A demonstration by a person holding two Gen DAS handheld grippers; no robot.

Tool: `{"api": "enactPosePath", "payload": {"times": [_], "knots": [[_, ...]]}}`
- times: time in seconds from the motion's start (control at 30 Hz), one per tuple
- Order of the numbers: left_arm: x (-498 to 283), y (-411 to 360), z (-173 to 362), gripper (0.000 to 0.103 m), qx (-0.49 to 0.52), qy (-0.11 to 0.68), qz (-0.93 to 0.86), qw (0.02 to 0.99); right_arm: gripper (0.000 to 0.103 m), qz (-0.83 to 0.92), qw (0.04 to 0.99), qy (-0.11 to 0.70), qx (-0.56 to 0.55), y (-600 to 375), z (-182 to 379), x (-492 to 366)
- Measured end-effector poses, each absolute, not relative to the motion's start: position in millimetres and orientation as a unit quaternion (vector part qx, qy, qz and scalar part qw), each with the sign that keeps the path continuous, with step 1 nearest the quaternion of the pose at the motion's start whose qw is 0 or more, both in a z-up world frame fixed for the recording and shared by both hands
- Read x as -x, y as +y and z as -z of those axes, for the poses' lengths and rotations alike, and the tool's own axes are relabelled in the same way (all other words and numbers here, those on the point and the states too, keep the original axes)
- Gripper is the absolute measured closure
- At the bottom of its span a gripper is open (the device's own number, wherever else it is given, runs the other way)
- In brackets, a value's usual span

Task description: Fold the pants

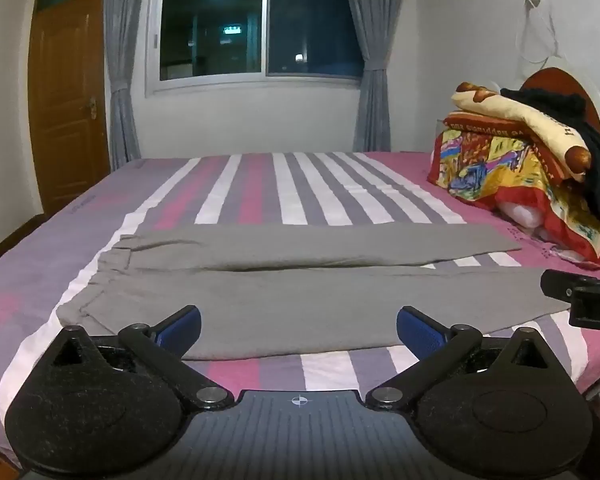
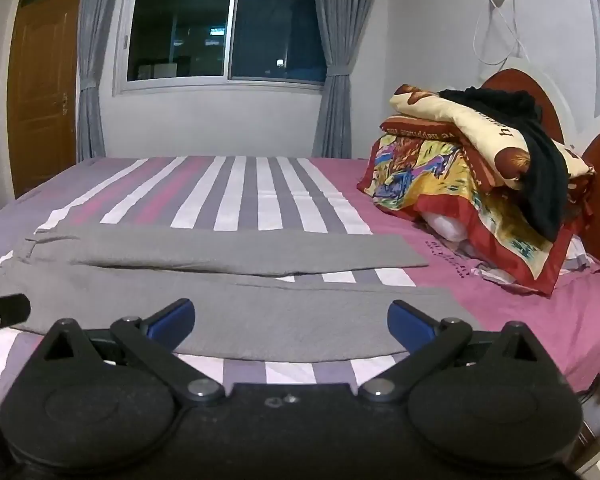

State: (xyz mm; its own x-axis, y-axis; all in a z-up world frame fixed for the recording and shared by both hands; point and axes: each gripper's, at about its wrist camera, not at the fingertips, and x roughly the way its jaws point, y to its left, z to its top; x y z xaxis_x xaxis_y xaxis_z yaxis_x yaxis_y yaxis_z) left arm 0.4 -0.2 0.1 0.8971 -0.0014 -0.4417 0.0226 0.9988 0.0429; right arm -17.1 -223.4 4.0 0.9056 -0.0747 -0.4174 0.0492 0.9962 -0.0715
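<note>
My left gripper (image 1: 299, 330): held level at the bed's near edge, fingers spread wide, holding nothing; my right gripper (image 2: 291, 324): same pose, fingers wide apart, empty; grey pants (image 1: 300, 296): flat on striped bed (image 1: 260, 184), both legs extended rightward; bedding pile (image 2: 480, 184) beyond.
</note>
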Motion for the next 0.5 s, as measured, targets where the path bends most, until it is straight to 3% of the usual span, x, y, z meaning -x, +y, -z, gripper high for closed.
{"api": "enactPosePath", "payload": {"times": [0.5], "knots": [[-1.8,9.2,-1.6,0.000,-0.005,0.228,0.001,0.974,0.000,0.027,0.977,0.210,0.036,-220.6,-4.3,17.6]]}}
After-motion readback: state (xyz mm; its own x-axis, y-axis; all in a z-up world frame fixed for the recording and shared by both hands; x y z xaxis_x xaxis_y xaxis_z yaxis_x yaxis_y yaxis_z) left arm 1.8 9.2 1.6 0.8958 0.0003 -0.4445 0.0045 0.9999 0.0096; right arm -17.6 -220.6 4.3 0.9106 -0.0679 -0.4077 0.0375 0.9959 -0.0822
